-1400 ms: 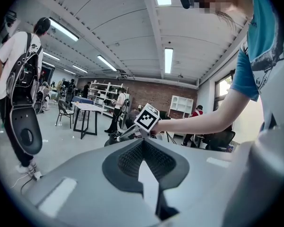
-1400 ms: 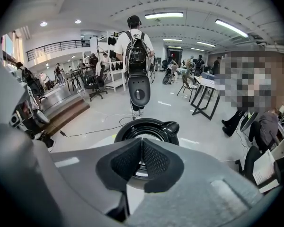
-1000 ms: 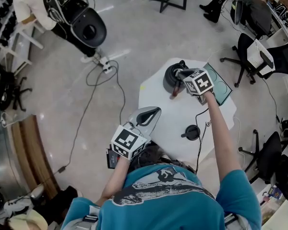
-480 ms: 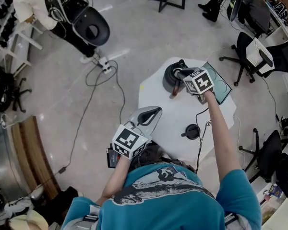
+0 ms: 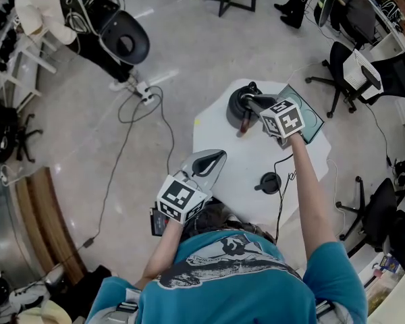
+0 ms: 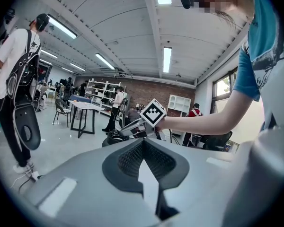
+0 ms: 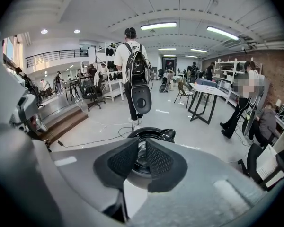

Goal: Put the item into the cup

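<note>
A black cup [image 5: 237, 105] stands at the far end of the white table [image 5: 236, 164]. My right gripper [image 5: 251, 102] hovers at its rim, level with the cup's mouth [image 7: 156, 133]. In the right gripper view the right gripper [image 7: 143, 148] has only a narrow gap between its pads, and I see nothing in that gap. A small reddish-brown item [image 5: 244, 128] shows on the table just in front of the cup. My left gripper [image 5: 214, 159] is shut and empty over the table's near left edge. In the left gripper view the left gripper [image 6: 143, 142] points toward the cup.
A black lid-like piece [image 5: 268, 183] with a cable lies on the table's near right. A dark flat tray [image 5: 309, 119] sits behind the right gripper. Office chairs [image 5: 354, 69] stand to the right. A person with a backpack [image 7: 132, 65] stands beyond the cup.
The right gripper has drawn back slightly from the cup. The left gripper has not moved.
</note>
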A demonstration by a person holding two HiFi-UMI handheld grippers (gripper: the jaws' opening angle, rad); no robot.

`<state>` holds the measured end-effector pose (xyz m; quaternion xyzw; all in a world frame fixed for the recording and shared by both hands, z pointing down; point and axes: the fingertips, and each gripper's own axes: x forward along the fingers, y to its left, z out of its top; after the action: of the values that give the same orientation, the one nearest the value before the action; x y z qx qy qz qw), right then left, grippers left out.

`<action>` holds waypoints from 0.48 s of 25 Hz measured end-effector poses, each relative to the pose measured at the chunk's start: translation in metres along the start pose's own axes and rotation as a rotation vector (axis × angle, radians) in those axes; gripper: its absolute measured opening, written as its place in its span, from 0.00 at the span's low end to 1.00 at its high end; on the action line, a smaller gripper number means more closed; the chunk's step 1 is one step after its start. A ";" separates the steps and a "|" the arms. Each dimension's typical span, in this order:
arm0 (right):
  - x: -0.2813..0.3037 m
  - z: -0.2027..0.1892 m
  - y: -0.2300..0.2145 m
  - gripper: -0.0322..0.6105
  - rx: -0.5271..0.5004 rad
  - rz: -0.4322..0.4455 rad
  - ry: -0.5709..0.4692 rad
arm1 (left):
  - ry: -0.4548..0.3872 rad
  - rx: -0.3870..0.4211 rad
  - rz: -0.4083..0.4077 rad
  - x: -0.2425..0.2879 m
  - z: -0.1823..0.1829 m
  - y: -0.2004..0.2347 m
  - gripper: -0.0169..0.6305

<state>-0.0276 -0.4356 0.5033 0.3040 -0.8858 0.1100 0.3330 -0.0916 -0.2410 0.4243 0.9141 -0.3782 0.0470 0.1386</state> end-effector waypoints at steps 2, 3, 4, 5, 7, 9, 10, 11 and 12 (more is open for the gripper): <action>-0.013 0.007 0.005 0.13 0.022 -0.009 -0.054 | 0.001 0.000 -0.006 -0.001 -0.001 0.000 0.05; -0.019 0.009 0.009 0.13 0.033 -0.014 -0.079 | 0.002 0.000 -0.010 -0.001 -0.002 0.001 0.05; -0.026 0.010 0.013 0.13 0.046 -0.019 -0.102 | 0.004 -0.001 -0.014 -0.001 -0.004 0.001 0.05; -0.032 0.011 0.016 0.13 0.058 -0.023 -0.125 | 0.007 -0.002 -0.017 -0.001 -0.005 0.001 0.05; -0.044 0.012 0.024 0.13 0.081 -0.032 -0.168 | 0.014 -0.003 -0.026 0.002 -0.008 0.002 0.05; -0.055 0.012 0.033 0.13 0.097 -0.045 -0.212 | 0.021 -0.006 -0.036 0.004 -0.011 0.002 0.05; -0.060 0.012 0.037 0.13 0.101 -0.056 -0.235 | 0.023 -0.009 -0.041 0.005 -0.013 0.001 0.05; -0.066 0.012 0.042 0.13 0.103 -0.067 -0.258 | 0.025 -0.012 -0.046 0.006 -0.014 0.000 0.05; -0.071 0.011 0.048 0.13 0.104 -0.075 -0.279 | 0.028 -0.014 -0.051 0.007 -0.016 -0.002 0.05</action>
<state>-0.0205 -0.3691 0.4487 0.3662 -0.9045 0.1002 0.1944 -0.0853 -0.2399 0.4406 0.9217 -0.3532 0.0536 0.1514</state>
